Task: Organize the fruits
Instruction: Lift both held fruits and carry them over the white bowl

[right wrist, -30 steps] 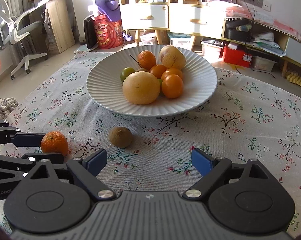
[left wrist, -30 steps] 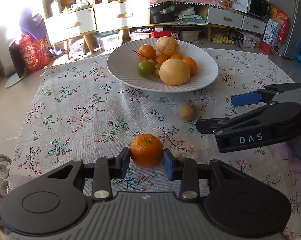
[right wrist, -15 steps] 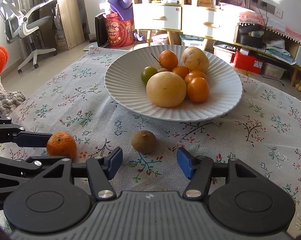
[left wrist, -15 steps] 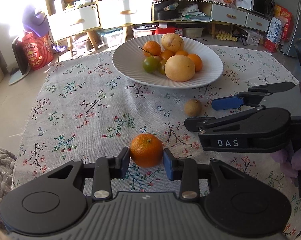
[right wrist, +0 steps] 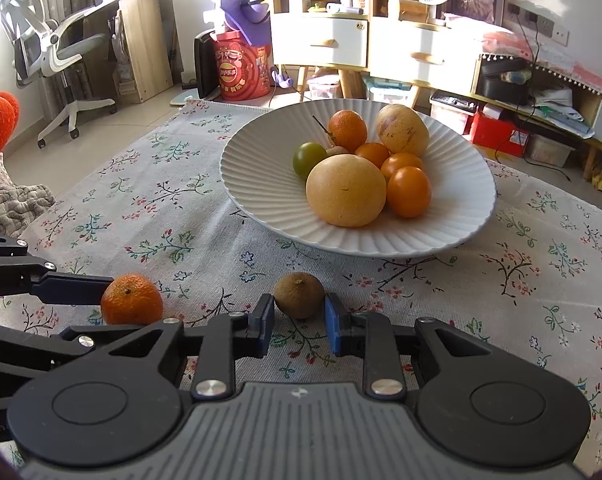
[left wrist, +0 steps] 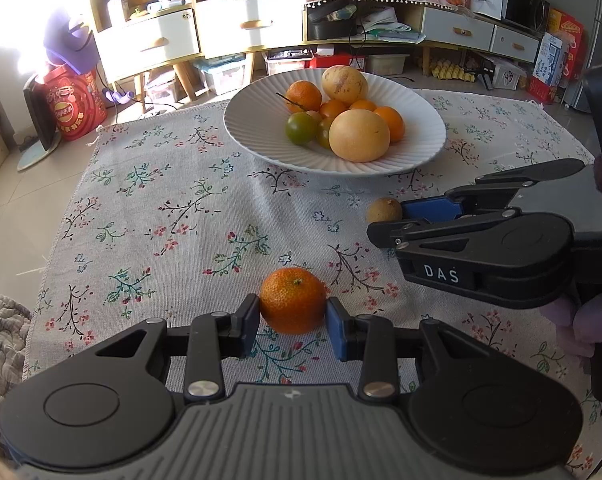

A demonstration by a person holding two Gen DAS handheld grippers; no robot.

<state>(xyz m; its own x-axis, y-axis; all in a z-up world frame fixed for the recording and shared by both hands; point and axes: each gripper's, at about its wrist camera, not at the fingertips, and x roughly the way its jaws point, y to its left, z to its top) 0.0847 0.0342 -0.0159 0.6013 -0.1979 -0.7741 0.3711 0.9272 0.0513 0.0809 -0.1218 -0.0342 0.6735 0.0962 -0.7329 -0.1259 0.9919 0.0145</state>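
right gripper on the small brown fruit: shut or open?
Shut on it: right gripper blue pads touch both sides of the small brown round fruit.

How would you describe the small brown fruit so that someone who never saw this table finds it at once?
Start at the white ribbed plate of fruit on the floral tablecloth. In front of it, on the cloth, lies the small brown fruit, between the blue pads of the right hand-held gripper. Unlike the nearby orange mandarin, it is dull brown and smaller.
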